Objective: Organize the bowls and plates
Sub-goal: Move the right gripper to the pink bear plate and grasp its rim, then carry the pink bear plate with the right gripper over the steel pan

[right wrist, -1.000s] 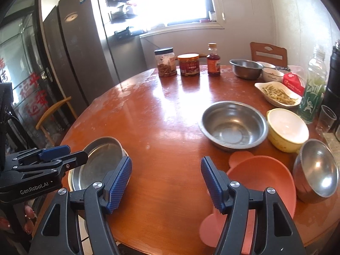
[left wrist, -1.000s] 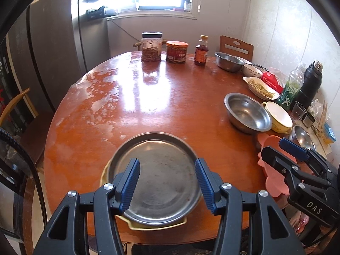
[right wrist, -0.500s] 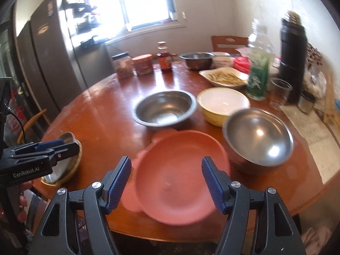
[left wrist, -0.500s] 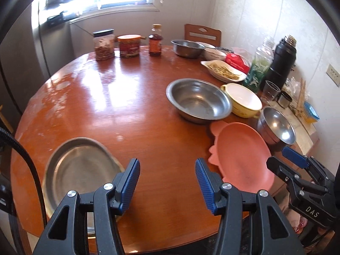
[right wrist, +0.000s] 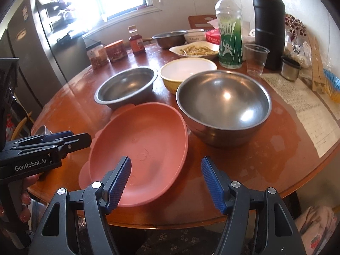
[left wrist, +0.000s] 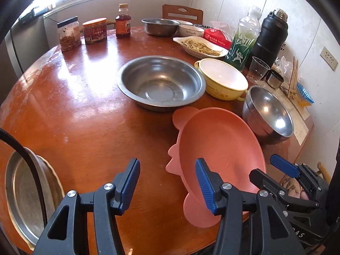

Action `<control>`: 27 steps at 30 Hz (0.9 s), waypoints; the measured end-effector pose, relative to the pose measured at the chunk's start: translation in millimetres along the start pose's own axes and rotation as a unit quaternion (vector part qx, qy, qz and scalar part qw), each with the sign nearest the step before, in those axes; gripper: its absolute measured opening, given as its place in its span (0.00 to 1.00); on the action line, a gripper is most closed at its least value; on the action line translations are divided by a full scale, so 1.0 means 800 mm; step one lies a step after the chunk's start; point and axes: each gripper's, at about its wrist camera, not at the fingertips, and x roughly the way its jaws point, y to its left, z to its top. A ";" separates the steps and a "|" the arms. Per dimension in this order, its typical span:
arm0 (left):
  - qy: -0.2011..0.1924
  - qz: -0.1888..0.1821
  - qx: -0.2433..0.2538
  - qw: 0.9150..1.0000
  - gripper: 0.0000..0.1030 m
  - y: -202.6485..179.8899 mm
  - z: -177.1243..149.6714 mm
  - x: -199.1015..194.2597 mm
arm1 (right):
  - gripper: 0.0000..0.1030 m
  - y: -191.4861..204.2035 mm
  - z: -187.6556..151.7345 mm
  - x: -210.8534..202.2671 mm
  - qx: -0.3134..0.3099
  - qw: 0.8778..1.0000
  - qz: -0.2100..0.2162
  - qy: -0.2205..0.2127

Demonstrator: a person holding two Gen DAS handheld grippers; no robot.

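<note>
Hovering over the near edge of the round tabletop (left wrist: 85, 110), both claws seem to be lining up on the pink plate (right wrist: 140, 148), so I would judge this the reach-in step before a pick. The left claw (left wrist: 167, 183) stands partly open with nothing between its ribbed blue pads; only its right-hand pad overlaps the plate's near rim in the view. The right claw (right wrist: 165, 180) is open wider, also empty, with its left-hand pad over the plate's near edge and its other pad over bare wood.

That plate is a matte, salmon-coloured oval, probably plastic, shallow, with rounded lobes sticking out along its far and near-left edge. It lies at the front of the tabletop, its near part reaching past the edge. Just beside it, perhaps touching, sits a deep steel bowl (right wrist: 223, 108), smooth and mirror-bright. Behind are a wider, flatter steel bowl (left wrist: 160, 82) with a dull brushed sheen and a cream-yellow enamel-looking bowl (left wrist: 222, 80) with small handles. Far off to the left, a flat steel plate (left wrist: 23, 191) rests on what looks like a yellow dish.

Next, I think one claw needs to come down astride the thin rim of the pink plate and close there; the overhanging near edge looks the easiest place. The glossy varnished wood may let the light plate slide, and the steel bowl close by leaves little room on that side.
</note>
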 end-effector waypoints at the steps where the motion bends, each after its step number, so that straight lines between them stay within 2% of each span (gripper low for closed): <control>1: 0.002 -0.002 0.000 1.000 0.52 -0.001 0.000 0.003 | 0.68 0.000 -0.001 0.003 0.000 1.000 -0.003 0.002; 4: 0.011 -0.007 0.002 1.000 0.52 -0.004 0.003 0.015 | 0.68 -0.002 -0.002 0.014 -0.004 1.000 -0.003 0.006; 9: 0.027 -0.016 0.001 1.000 0.52 -0.008 0.003 0.034 | 0.50 -0.003 -0.002 0.027 -0.005 1.000 0.000 0.017; 18: 0.028 -0.041 0.005 0.999 0.52 -0.020 0.003 0.042 | 0.35 -0.001 -0.001 0.034 -0.015 1.000 0.008 0.014; 27: 0.021 -0.020 0.026 0.999 0.50 -0.025 -0.004 0.036 | 0.35 0.002 -0.001 0.032 -0.015 1.000 0.011 0.011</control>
